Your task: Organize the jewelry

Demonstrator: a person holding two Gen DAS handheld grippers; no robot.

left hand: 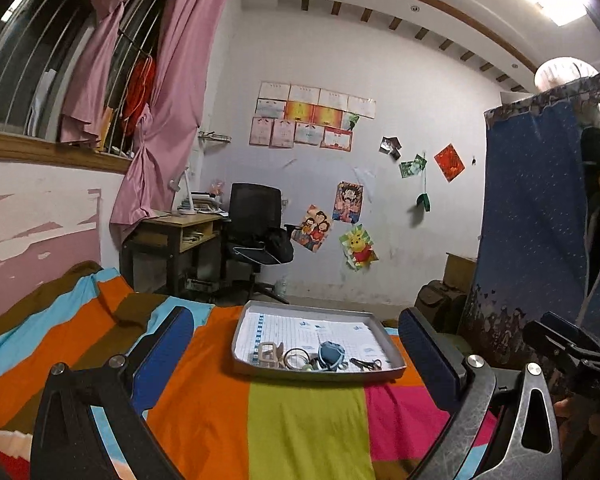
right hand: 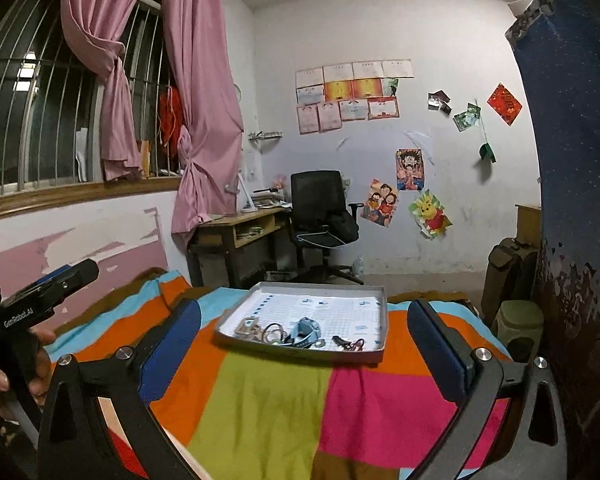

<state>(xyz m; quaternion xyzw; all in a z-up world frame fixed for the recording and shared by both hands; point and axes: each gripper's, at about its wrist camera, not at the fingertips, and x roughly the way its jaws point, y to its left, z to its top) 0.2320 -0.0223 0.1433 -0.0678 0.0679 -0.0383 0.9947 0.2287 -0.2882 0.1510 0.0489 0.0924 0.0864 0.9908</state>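
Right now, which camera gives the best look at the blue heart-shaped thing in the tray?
The left wrist view: the blue heart faces the camera, its outline clear inside the tray. The right wrist view shows it flatter and from the side, so the shape is harder to read.

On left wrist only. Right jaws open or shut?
Observer: Open wide, nothing between them on the right gripper.
Operator: Is it aimed at the tray?
Observer: Yes, in its view the tray sits centred between the jaws, some way ahead on the bedspread.
Operator: Anything past the bed's right edge?
Observer: A green stool stands on the floor there, next to a brown bag.
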